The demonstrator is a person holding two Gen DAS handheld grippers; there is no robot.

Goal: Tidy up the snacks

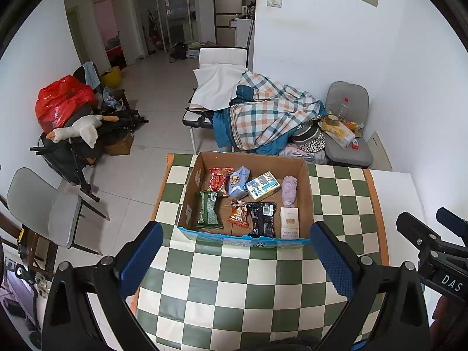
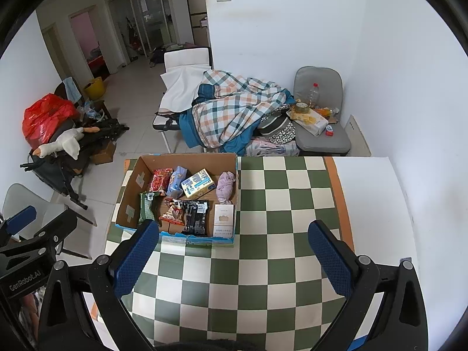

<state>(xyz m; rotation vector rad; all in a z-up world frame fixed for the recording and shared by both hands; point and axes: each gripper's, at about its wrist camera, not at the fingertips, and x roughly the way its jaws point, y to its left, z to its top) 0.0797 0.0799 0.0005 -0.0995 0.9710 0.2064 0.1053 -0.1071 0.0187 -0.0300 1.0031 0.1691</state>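
On checkered tablecloth (image 2: pixel 280 204), snack-filled cardboard box (image 1: pixel 305 193) near far edge; both grippers' fingers wide, empty.

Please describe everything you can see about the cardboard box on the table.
The cardboard box is an open, shallow brown tray with a blue-printed front edge and tape patches on its inner left wall. It sits flat on the checkered tablecloth near the table's far left edge. Packaged snacks lie inside on its floor. Neither gripper touches it.

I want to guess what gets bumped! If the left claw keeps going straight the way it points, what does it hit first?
Probably the cardboard box: its near wall stands straight ahead of the open left claw, with only bare checkered tablecloth before it. Depth is hard to judge.
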